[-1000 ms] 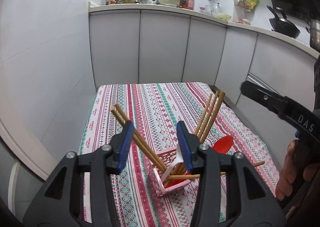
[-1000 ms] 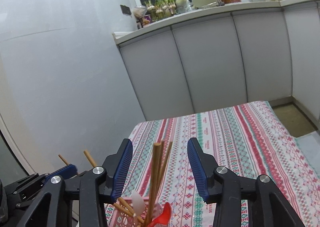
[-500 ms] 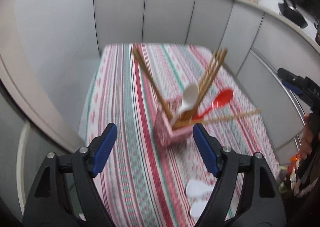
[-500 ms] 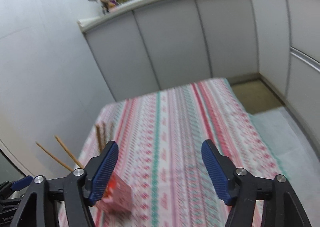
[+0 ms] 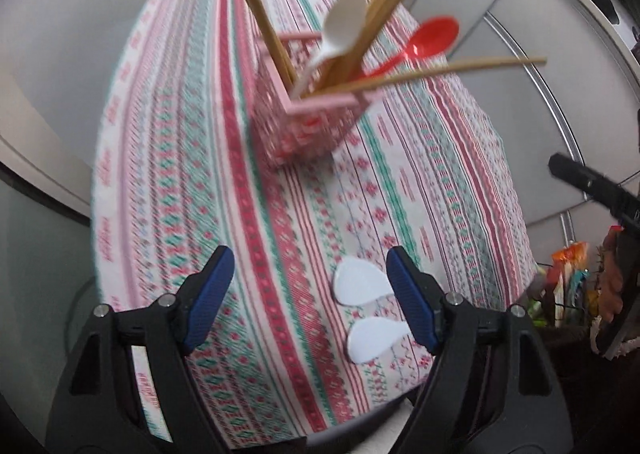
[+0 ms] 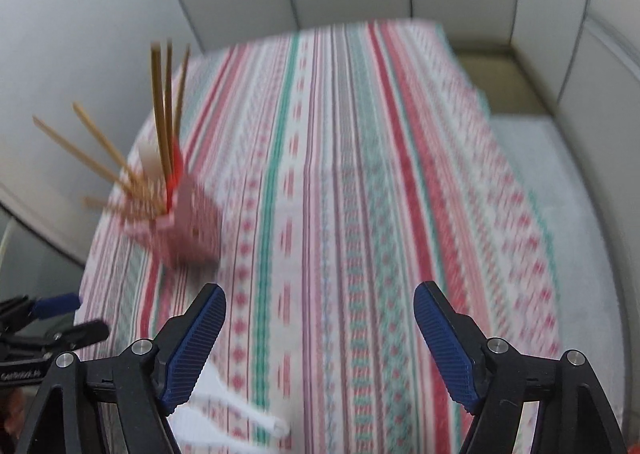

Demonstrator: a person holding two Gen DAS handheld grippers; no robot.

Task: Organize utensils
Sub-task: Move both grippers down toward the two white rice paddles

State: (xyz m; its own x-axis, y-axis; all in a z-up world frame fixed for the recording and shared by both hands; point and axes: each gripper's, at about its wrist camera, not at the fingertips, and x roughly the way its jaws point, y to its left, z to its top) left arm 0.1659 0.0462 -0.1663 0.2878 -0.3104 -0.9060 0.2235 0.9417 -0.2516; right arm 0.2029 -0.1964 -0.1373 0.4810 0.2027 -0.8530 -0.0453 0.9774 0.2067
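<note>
Two white spoons point(image 5: 362, 283) lie flat, handles pointing right, between the left gripper's point(image 5: 310, 296) wide-apart, empty jaws.

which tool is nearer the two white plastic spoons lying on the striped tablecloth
Left. The left tool hangs open right above the two white plastic spoons, its right finger beside them. The right tool, also open, has them at its lower left edge.

Hardly any text could be read. Pale lettering sat on the black body of the left gripper point(image 6: 24, 374) at the right wrist view's lower left edge, too blurred to make out. Small pink word-like marks ran down the striped tablecloth point(image 5: 105, 158), not legible either.
</note>
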